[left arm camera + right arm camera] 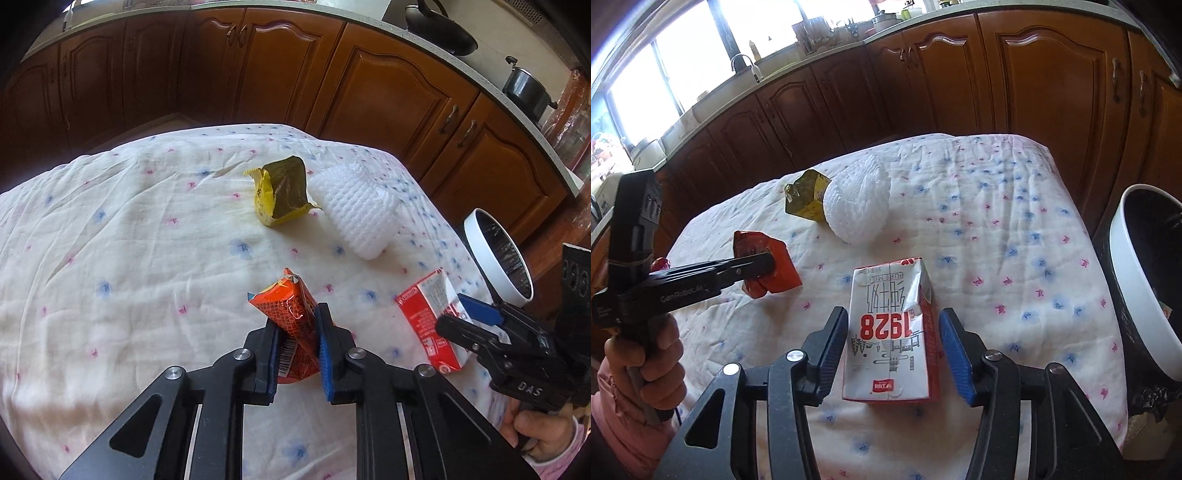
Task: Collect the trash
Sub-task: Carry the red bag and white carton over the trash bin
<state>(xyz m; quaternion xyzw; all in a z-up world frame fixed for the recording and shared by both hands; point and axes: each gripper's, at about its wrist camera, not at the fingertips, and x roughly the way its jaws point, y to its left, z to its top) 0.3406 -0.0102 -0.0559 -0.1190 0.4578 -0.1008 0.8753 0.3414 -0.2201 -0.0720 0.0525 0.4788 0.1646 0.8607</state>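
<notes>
An orange-red snack wrapper (280, 299) stands up off the flowered tablecloth (129, 240), and my left gripper (297, 316) is shut on its lower part. The right wrist view shows the same grip from the side, left gripper (767, 264) on the wrapper (757, 240). A red and white milk carton (886, 354) lies flat on the cloth between the fingers of my right gripper (892, 318), which is open with a thin gap on each side. In the left wrist view the right gripper (452, 312) straddles the carton (421, 306).
A crumpled yellow wrapper (280, 192) and a white foam net (354, 210) lie further back on the table. A white-rimmed bin with a black bag (1137, 288) stands off the table's right edge. Brown cabinets (1052, 81) run behind.
</notes>
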